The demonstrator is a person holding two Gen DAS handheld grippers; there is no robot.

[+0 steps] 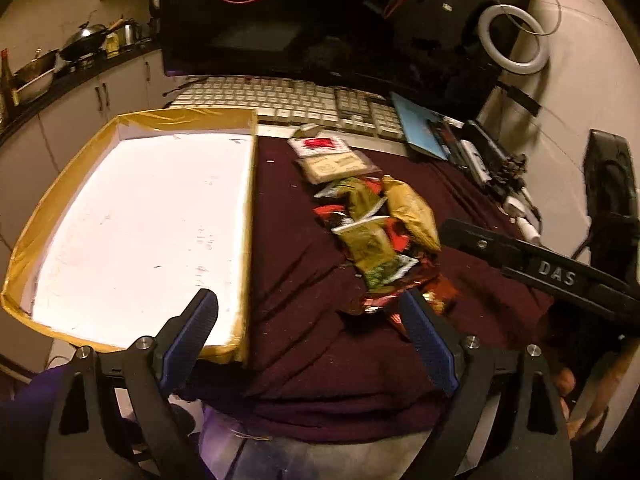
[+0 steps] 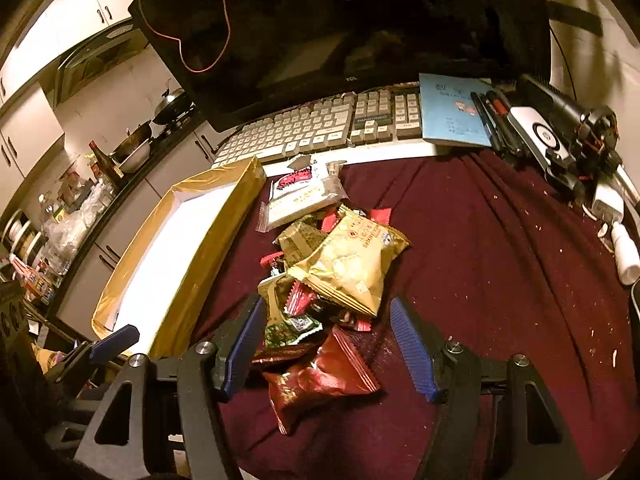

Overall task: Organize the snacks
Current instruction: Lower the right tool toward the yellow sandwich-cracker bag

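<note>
A pile of snack packets lies on the maroon cloth, right of a shallow box with yellow-taped walls and a white floor. In the right wrist view the pile has a yellow bag on top and a dark red packet nearest me; the box is to the left. My left gripper is open and empty, straddling the box's near right corner. My right gripper is open, its fingers on either side of the pile's near end, above the red packet.
A keyboard and a dark monitor stand behind the cloth. A blue booklet, pens and electronics crowd the back right. A kitchen counter with pans runs along the left.
</note>
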